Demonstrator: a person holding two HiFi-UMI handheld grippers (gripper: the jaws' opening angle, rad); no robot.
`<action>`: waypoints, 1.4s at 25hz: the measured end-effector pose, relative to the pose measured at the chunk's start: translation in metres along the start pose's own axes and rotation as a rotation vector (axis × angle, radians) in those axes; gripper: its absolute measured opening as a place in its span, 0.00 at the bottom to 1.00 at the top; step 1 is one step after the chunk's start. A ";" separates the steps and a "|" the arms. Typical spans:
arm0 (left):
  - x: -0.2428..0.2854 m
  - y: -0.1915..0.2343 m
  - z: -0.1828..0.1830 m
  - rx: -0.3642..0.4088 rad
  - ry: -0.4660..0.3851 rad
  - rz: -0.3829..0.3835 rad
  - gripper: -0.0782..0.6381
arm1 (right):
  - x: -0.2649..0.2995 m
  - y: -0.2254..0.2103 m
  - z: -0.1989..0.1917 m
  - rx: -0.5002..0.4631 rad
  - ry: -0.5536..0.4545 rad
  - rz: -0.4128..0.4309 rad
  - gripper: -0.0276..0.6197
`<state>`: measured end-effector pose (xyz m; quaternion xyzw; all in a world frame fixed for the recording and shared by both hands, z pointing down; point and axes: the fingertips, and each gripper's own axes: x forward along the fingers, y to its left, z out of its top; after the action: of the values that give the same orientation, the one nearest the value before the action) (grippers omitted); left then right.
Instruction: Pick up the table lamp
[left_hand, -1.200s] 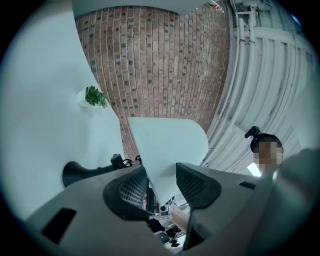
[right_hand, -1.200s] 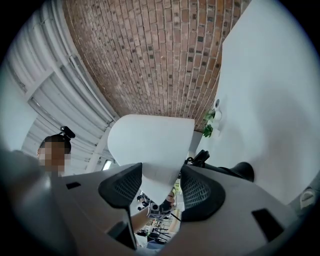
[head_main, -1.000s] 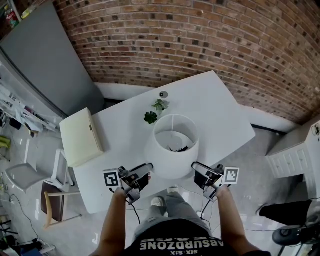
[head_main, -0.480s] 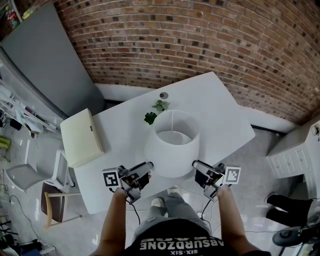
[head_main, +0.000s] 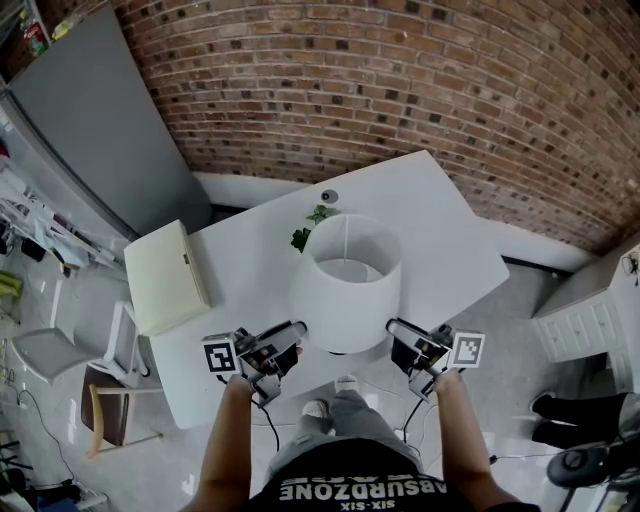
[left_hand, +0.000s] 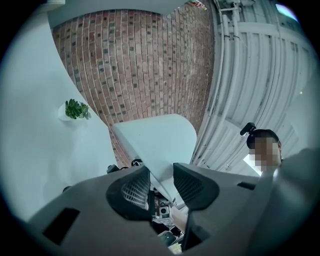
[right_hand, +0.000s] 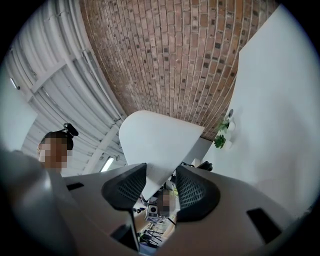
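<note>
Head view: both forearms reach forward, left gripper (head_main: 297, 334) and right gripper (head_main: 393, 330) flanking the table lamp (head_main: 347, 285) over a white table (head_main: 445, 235).
Each claw is pinched, narrowly parted, on the shade's lower rim. A brick wall (head_main: 400, 80) stands behind. Only the gripper views show the ribbed ceiling (left_hand: 250, 75).

wall: red-brown brick wall (head_main: 400, 90) well ahead of my fingers (head_main: 283, 332) | table: white rectangular tabletop (head_main: 450, 240) below and ahead of them | left: tall grey flat panel (head_main: 90, 130), cream rectangular box (head_main: 165, 275) at the table's end | right: white drawer unit (head_main: 590, 320) | floor: glossy pale floor (head_main: 530, 370) beneath
</note>
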<state>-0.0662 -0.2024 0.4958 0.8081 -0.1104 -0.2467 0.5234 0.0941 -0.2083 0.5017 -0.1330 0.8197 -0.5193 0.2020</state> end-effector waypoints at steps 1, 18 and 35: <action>0.001 -0.003 0.001 0.009 -0.002 -0.005 0.31 | 0.001 0.002 0.001 -0.005 0.001 0.004 0.32; 0.009 -0.038 0.014 0.094 -0.016 -0.057 0.31 | 0.011 0.039 0.016 -0.081 0.009 0.045 0.31; 0.014 -0.074 0.028 0.204 -0.025 -0.094 0.31 | 0.021 0.074 0.025 -0.156 0.030 0.095 0.30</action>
<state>-0.0745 -0.1991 0.4158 0.8583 -0.1035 -0.2688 0.4247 0.0865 -0.2059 0.4213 -0.1013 0.8658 -0.4458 0.2033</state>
